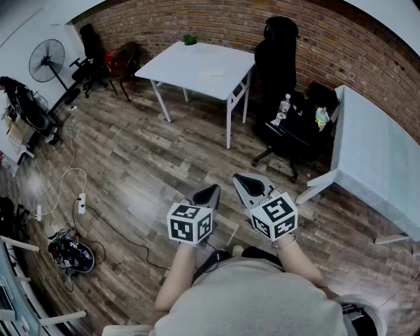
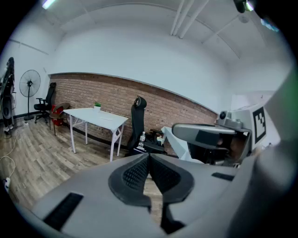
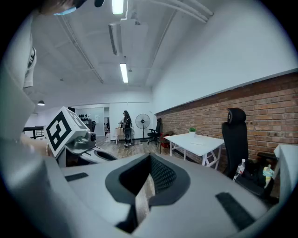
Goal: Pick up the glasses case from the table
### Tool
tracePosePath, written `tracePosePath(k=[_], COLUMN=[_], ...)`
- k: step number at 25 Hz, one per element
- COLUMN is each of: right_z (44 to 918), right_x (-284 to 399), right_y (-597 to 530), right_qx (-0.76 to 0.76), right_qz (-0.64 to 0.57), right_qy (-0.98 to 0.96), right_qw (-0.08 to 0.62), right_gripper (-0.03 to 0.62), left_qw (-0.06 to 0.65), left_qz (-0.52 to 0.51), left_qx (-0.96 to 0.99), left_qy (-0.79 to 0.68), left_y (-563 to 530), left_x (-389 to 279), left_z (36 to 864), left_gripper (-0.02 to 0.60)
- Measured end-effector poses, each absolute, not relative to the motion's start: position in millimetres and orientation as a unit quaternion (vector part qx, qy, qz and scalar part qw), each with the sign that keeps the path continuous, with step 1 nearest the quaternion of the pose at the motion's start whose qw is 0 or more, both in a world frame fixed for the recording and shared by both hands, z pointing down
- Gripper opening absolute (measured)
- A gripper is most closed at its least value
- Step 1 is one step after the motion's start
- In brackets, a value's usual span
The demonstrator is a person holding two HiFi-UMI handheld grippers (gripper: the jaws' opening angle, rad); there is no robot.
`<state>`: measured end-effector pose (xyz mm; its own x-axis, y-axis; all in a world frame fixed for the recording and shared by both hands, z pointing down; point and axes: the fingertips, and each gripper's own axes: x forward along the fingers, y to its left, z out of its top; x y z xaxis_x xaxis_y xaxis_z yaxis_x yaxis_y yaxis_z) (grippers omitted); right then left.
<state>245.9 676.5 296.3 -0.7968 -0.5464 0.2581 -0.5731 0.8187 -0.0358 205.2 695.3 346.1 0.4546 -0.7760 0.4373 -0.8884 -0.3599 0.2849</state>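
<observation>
Two clenched, empty tongs, left tongs [image 1: 207, 194] and right tongs [image 1: 252, 186], are hovering side by side, and since the glasses case is showing in no view, I am risking heading for the white table [image 1: 191, 68] at upper centre while it is lying elsewhere.

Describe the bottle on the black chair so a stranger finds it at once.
Against the brick wall, beside the white table, stands a tall black office chair. The bottle stands upright on its seat: clear plastic, unlike the colourful item near it.

Grey table [image 1: 375, 164] cut by frame edge, chair clutter [image 1: 321, 117] indistinct
</observation>
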Motion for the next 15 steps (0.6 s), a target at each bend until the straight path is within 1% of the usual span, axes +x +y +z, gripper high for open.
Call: tracePosePath(k=[9, 15], right_z=[301, 302], right_x=[255, 249], right_y=[668, 668], right_qx=[0.313, 0.323], right_qz=[0.075, 0.097], right_qy=[-0.94, -0.937], right_qw=[0.115, 0.093], right_gripper=[-0.002, -0.002], left_qw=[0.214, 0.202], left_qz=[0.144, 0.116], left_qx=[0.813, 0.813], left_qy=[-0.521, -0.534], left_y=[690, 695], left_x=[192, 175], left_z=[345, 338], left_gripper=[0.008, 0.008])
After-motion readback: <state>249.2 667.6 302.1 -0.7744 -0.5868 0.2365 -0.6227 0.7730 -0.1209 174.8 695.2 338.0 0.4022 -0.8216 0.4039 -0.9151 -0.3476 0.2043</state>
